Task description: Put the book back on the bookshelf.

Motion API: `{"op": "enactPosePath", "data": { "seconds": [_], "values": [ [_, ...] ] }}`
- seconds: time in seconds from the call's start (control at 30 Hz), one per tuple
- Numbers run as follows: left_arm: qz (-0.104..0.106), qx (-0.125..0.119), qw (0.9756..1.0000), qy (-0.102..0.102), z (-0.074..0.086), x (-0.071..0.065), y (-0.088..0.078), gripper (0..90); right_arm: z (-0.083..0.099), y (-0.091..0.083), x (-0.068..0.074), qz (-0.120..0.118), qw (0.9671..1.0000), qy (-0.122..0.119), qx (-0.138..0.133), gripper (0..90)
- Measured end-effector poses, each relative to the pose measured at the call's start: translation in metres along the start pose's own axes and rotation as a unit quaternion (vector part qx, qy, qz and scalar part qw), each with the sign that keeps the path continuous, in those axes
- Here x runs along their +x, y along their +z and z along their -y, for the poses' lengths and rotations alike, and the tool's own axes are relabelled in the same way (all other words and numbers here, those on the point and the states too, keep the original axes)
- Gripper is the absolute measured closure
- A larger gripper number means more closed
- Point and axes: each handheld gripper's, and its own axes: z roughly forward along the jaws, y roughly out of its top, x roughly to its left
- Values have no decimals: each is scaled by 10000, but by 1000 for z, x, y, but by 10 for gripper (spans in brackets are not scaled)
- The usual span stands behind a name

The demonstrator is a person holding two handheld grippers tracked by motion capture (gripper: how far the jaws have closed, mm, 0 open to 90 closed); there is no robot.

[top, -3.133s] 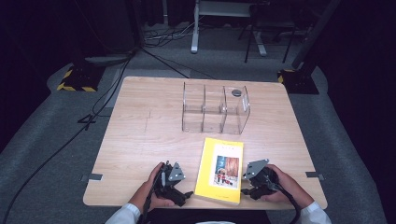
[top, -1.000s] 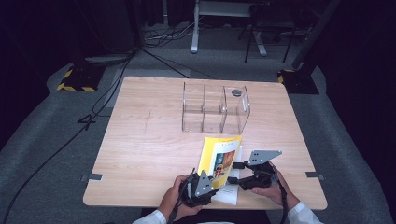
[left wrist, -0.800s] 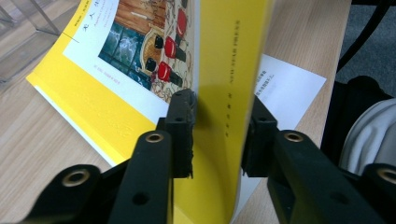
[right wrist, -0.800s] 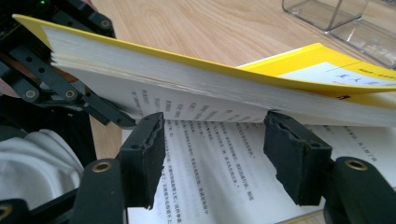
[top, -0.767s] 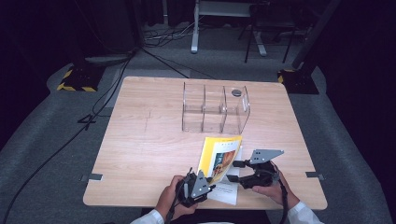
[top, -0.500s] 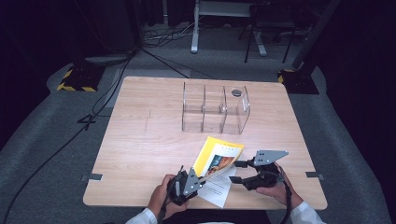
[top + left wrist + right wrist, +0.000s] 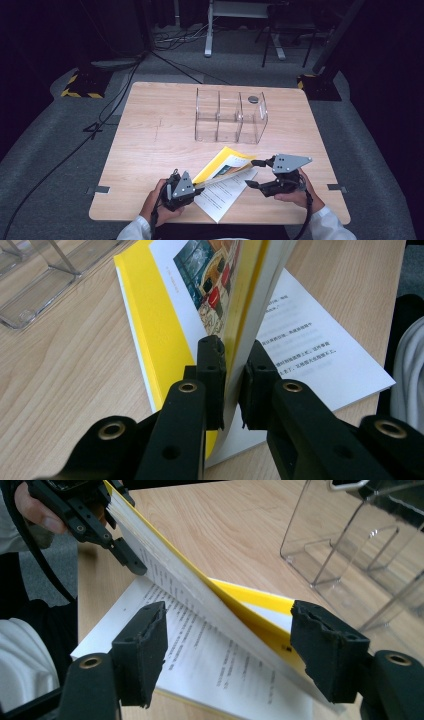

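— Since three seconds back, what has moved?

— Then the yellow book [image 7: 223, 165] lay flat and closed at the lower middle of the high view. Now its cover and a sheaf of pages stand lifted, slanting up from lower left to upper right, with a white text page [image 7: 225, 196] laid bare on the table [image 7: 150, 145] beneath.

— And the clear rack?

— My acrylic organizer [image 7: 230, 117] sits where it was, above the book near the frame's centre, well apart from it, a small dark disc [image 7: 253, 99] by its upper right corner.

— Your left gripper?

— My left gripper [image 7: 231, 385] is clamped on the lifted sheaf's edge — in the left gripper view the pads press the cover and pages from both sides, low in the middle of the frame.

— The right?

— My right gripper [image 7: 227, 655] has just been opening; its jaws stand wide apart, either side of the spread pages, pressing on nothing. In the high view it hovers just right of the book.
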Motion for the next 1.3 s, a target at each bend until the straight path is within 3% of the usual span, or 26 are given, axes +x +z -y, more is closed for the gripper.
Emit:
{"op": "enactPosePath", "data": {
  "seconds": [0.27,0.47,0.57,0.7,0.83,0.97,1.0,1.03,1.17,1.23,1.3],
  "values": [
    [140,98,9998,104,1,4,-1,810,-12,17,1,-218,9982,-526,163,307],
    [171,121,9997,108,4,8,-4,795,-6,33,0,-481,9961,-633,385,309],
    [138,120,9998,19,9,16,-7,781,5,44,-5,-349,9956,-620,607,348],
    [91,136,9999,-40,16,25,-12,760,20,53,-12,82,9939,-654,881,446],
    [113,125,9998,-87,20,36,-17,745,32,57,-17,286,9929,-738,888,528],
    [77,107,9998,-177,23,45,-20,728,36,57,-20,318,9939,-807,676,635],
    [47,76,9996,-278,25,51,-22,715,34,57,-16,360,9918,-1090,569,683],
    [2,80,9995,-300,26,53,-23,704,33,57,-14,387,9904,-1205,560,697],
    [-68,66,9986,-518,28,54,-28,596,28,60,-6,390,9874,-1434,549,732],
    [-3,53,9984,-566,27,53,-31,536,27,61,-4,384,9861,-1511,573,739],
    [-94,22,9983,-570,23,47,-36,436,26,62,-2,379,9855,-1544,594,744]
  ]
}}
